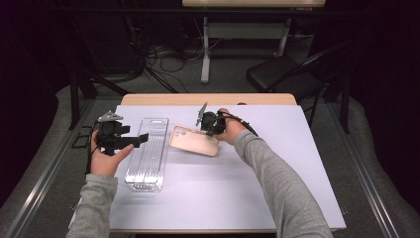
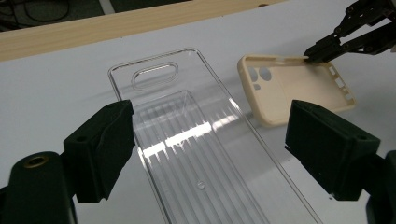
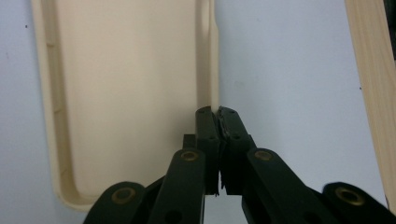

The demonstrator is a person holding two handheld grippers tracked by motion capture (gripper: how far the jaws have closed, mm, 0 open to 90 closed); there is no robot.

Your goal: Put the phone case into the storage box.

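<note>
1. Right gripper view puts my right tool (image 3: 215,112) at the bottom of the picture with its jaws pressed together on the thin side wall of the cream phone case (image 3: 126,88). The pinch sits right at the tips, so I judge the hold to be shallow.

2. To the left of those jaws lies the case's open inside, hollow side up; to their right is bare tabletop (image 3: 289,70), and beyond that its wooden edge.

3. From above, the right tool (image 1: 204,124) has the case (image 1: 194,141) by its far long edge. The case looks slightly tipped, though I cannot tell whether its near edge is clear of the tabletop.

4. My left tool (image 2: 205,140) is spread wide and holds nothing. Straight ahead of it, between the two jaws, lies the clear plastic tray (image 2: 196,140), flat on the tabletop. Further off to its right is the case (image 2: 294,88), with the other tool's tips on its rim.

5. How I would do this step well: keep the pinch firm and lift slowly, because a soft wall gripped at the tips can bend and slip out.

6. I would carry the case level towards the tray and keep the left tool low beside the tray (image 1: 147,153), ready to steady it, since light clear plastic slides easily.
</note>
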